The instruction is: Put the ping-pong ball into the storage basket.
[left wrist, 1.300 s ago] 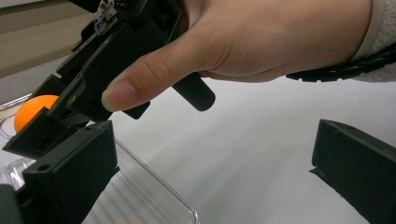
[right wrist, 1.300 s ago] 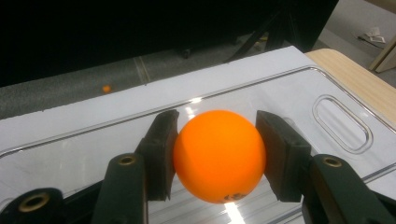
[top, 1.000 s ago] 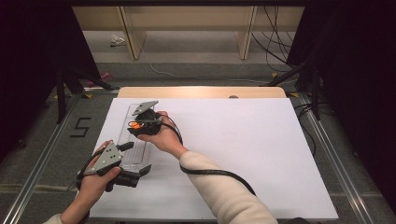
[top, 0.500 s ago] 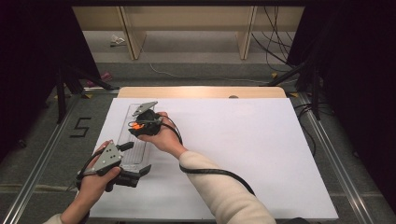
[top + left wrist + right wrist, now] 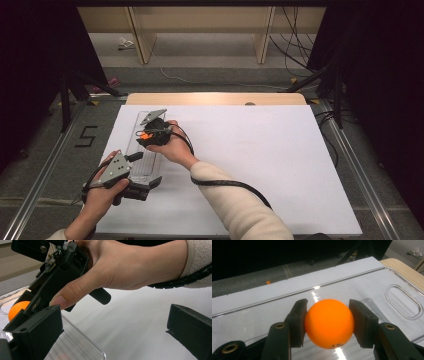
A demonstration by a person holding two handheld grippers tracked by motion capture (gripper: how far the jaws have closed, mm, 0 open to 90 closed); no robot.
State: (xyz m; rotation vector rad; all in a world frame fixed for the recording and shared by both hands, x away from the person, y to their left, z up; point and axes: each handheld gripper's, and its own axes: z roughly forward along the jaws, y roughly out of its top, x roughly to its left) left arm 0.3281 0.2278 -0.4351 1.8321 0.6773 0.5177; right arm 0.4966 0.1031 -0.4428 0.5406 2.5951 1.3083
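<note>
The right gripper [image 5: 329,323] is clamping an orange table-tennis ball [image 5: 329,322] between its two black pads [image 5: 298,322], one pad pressing on each side of the ball at about its widest line, so the ball is sitting square in the grip and bulging a little forward of the fingertips. The ball is hanging just above the floor of a clear plastic tray [image 5: 387,280]; whether it is touching that floor cannot be told. The tray is lying on the white table cover [image 5: 260,150] with its long axis running away from the person, and in the high view the right gripper [image 5: 145,136] is holding the ball [image 5: 144,135] over the tray's [image 5: 136,131] far half, well inside its rim. The left gripper [image 5: 145,172] is sitting at the tray's near end with its jaws standing wide apart, one finger [image 5: 37,332] over the tray's near corner [image 5: 85,345] and nothing between them. Seen from there the ball [image 5: 18,310] is lying straight ahead along the tray, behind the right hand [image 5: 125,265]. The right hand is therefore the one placed to act: by my reading the coming move turns on the short way straight down from ball to tray floor, if setting down is meant, or straight up over the low rim, if lifting out.
</note>
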